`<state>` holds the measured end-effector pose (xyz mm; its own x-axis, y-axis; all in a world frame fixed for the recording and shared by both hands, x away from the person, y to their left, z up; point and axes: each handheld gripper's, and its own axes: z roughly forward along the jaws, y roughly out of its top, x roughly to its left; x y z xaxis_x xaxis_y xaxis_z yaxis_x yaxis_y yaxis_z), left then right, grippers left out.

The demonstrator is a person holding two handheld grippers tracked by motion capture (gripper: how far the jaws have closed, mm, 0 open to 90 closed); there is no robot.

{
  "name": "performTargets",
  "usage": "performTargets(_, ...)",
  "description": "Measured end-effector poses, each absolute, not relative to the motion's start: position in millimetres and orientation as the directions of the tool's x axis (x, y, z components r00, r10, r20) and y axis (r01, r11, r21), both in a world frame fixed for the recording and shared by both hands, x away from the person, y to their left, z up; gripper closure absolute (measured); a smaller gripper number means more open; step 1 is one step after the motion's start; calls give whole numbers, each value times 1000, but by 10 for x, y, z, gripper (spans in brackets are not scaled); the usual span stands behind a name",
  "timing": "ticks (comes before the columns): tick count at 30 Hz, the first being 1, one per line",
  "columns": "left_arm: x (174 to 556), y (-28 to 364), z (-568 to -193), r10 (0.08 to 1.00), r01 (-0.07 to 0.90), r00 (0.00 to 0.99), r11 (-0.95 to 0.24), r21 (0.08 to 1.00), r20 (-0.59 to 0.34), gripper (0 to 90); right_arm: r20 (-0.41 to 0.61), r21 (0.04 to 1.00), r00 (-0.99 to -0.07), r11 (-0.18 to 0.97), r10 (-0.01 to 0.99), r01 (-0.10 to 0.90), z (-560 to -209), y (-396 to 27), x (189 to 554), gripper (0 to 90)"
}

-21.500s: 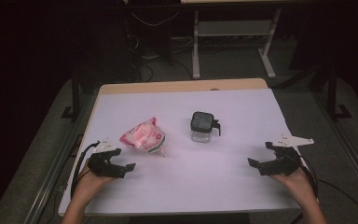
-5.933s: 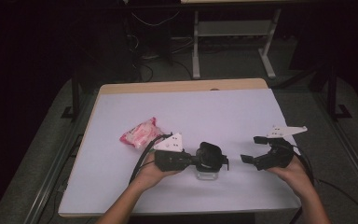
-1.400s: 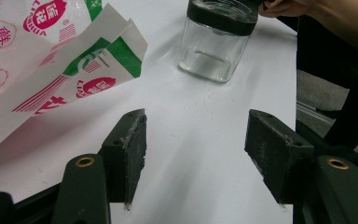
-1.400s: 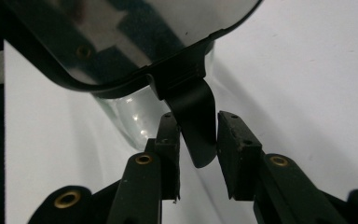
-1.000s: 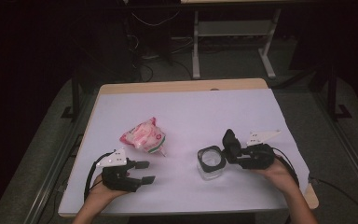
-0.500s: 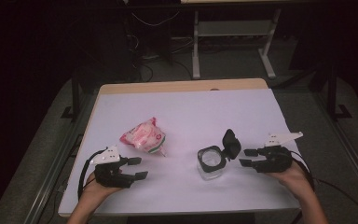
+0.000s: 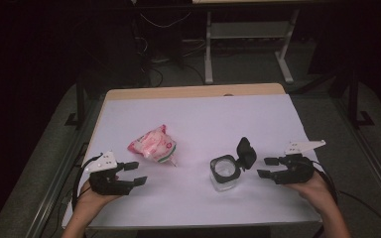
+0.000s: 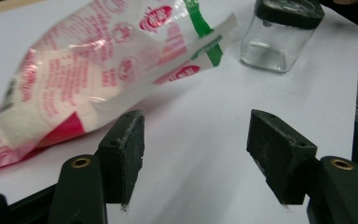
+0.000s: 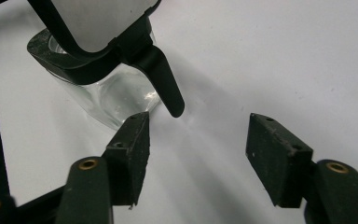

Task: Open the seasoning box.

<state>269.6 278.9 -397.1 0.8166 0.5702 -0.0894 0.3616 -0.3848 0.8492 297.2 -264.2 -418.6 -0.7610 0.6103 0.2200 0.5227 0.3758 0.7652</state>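
Observation:
A pink and white plastic bag (image 7: pixel 153 146) lies left of the middle of the white table (image 7: pixel 203 116). To its right stands a small square glass jar (image 7: pixel 224 173) with its black hinged lid (image 7: pixel 246 152) tipped up and open. My right gripper (image 7: pixel 264 167) sits just right of the jar; its jaws have just been opening and nothing is between them. In the right gripper view the jar (image 9: pixel 107 95) and the lid's tab (image 9: pixel 164 86) lie just beyond my right gripper (image 9: pixel 198 156). My left gripper (image 7: pixel 137 173) stands open below the bag. The bag (image 8: pixel 88 70) lies just ahead of my left gripper (image 8: pixel 196 154).
Dark floor surrounds the table, with a metal frame (image 7: pixel 248 44) and cables behind the far edge. The table's wooden rim (image 7: pixel 193 91) shows along the back. The jar (image 8: pixel 279 35) appears far off in the left gripper view.
My right gripper has let go of the jar's lid and drawn back to the right, its jaws wider; the lid stays up. My left hand has shifted a little to the left.

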Motion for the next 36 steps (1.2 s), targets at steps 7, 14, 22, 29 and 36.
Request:
performTargets(7,2777,2868,-3940,586,357,807,-384,852,-74,338,225,764,-741,357,632,537,-4187,-2628,2908,366)
performTargets(14,2834,2811,-3928,580,328,813,-385,862,-51,292,232,775,-730,331,643,539,-4226,-2663,2866,352)
performTargets(22,2913,2605,-3865,545,289,838,-402,869,-27,292,234,778,-726,324,646,539,-4234,-2691,2892,350)
performTargets(29,3062,2353,-3880,516,255,856,-448,857,15,292,234,781,-724,318,649,538,-4226,-2714,2897,348)
performTargets(36,3148,2195,-3941,509,251,860,-467,848,26,293,235,783,-721,313,652,538,-4223,-2736,2899,347)
